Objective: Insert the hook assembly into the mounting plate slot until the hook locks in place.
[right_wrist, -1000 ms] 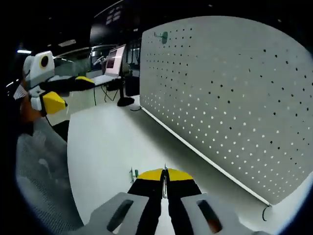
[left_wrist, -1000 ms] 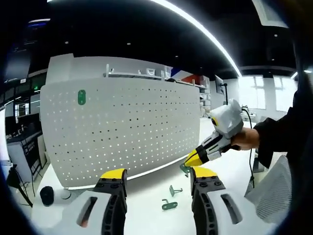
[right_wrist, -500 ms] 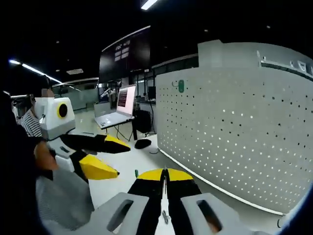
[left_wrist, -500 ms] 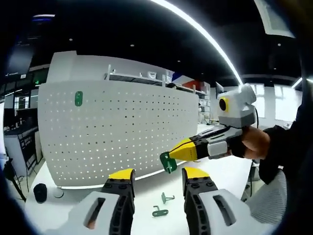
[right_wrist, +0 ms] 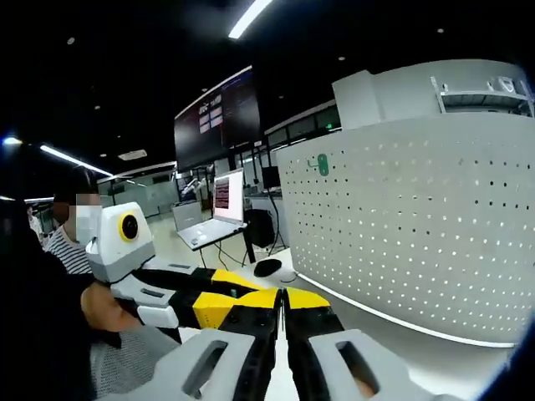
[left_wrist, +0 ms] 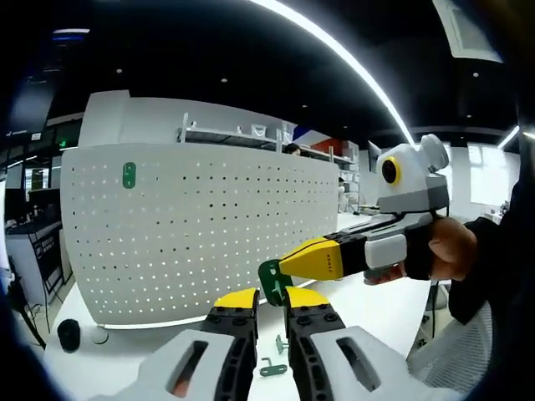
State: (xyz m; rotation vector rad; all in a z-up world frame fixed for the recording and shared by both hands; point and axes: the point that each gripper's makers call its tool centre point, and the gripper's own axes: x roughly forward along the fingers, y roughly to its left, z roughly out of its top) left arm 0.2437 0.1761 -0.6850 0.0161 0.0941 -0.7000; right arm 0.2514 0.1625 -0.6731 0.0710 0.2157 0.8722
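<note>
The right gripper (left_wrist: 284, 269), jaws closed on the green hook (left_wrist: 272, 282), presents it between the narrowly parted, empty jaws of the left gripper (left_wrist: 269, 302), likely a handover before the pegboard (left_wrist: 201, 225).

Lab, pegboard (left_wrist: 201, 230) (white), wall screen (right_wrist: 215, 117)

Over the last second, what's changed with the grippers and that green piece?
The right gripper, shut on the green plate, lifted it off the table and brought it to the left gripper, whose jaws narrowed around it. The pegboard and two loose hooks stayed put.
</note>
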